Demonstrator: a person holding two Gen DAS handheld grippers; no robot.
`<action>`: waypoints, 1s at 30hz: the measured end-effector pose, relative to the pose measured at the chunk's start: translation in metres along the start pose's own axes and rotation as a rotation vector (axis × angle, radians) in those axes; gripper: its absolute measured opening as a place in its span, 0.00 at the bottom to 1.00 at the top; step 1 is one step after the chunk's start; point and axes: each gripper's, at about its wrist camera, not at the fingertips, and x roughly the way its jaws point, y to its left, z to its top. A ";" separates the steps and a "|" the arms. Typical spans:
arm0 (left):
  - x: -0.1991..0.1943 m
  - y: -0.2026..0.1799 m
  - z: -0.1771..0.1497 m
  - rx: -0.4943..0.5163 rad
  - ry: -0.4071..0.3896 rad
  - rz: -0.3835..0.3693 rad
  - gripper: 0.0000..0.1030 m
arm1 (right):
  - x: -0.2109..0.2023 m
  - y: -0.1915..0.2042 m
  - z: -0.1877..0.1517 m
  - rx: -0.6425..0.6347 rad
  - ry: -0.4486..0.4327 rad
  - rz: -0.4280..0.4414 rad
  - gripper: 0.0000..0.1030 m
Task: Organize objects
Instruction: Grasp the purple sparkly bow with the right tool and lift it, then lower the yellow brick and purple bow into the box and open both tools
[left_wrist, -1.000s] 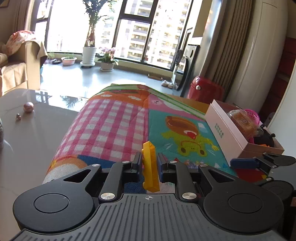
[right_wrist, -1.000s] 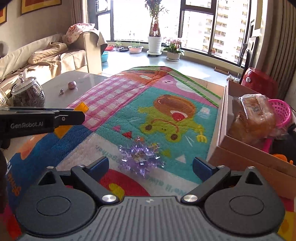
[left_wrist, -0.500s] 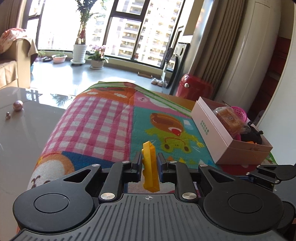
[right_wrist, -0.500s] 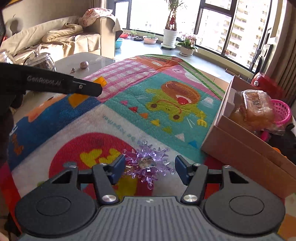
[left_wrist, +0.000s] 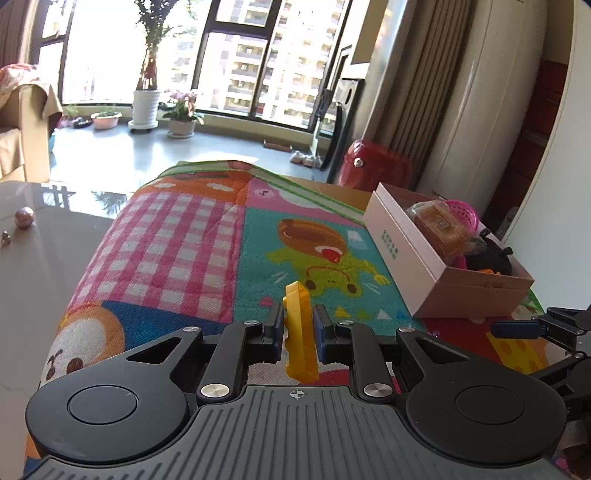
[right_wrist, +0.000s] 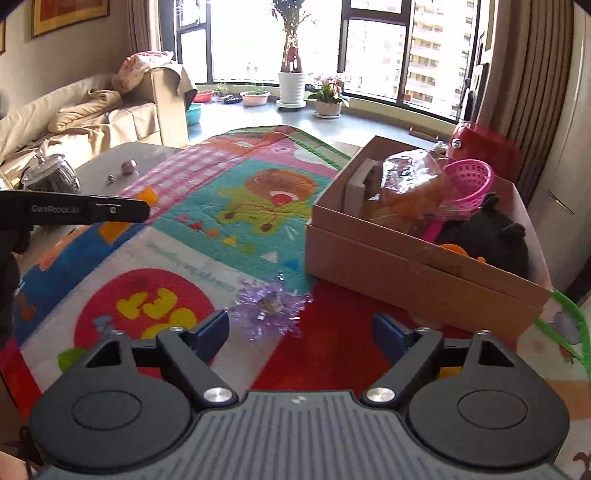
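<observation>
My left gripper (left_wrist: 298, 325) is shut on a flat yellow plastic piece (left_wrist: 300, 332), held upright above the colourful play mat (left_wrist: 177, 240). My right gripper (right_wrist: 300, 332) is open. A spiky purple translucent toy (right_wrist: 271, 306) lies on the mat just ahead of it, nearer the left finger, not gripped. A cardboard box (right_wrist: 417, 273) stands on the mat to the right, also in the left wrist view (left_wrist: 402, 254). It holds a wrapped bread pack (right_wrist: 406, 184), a pink basket (right_wrist: 467, 184) and a black plush (right_wrist: 491, 240).
A glass jar (right_wrist: 51, 177) and a small pink ball (right_wrist: 128, 167) sit on the grey table to the left of the mat. The left gripper's body (right_wrist: 74, 211) reaches into the right wrist view. A red bin (left_wrist: 373, 166) stands beyond the box.
My right gripper has swung right toward the box and its jaws have widened; the purple toy now sits nearer the left finger. My left gripper keeps its hold on the yellow piece and has turned slightly right.
</observation>
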 end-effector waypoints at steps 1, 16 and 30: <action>0.000 -0.001 -0.001 0.005 0.001 -0.001 0.19 | 0.005 0.004 0.000 -0.009 0.003 -0.004 0.84; 0.002 -0.022 -0.020 0.092 0.078 -0.042 0.19 | 0.002 0.027 0.002 -0.035 0.009 0.033 0.68; 0.023 -0.134 0.080 0.139 -0.097 -0.311 0.25 | -0.090 -0.050 -0.018 0.129 -0.187 -0.097 0.68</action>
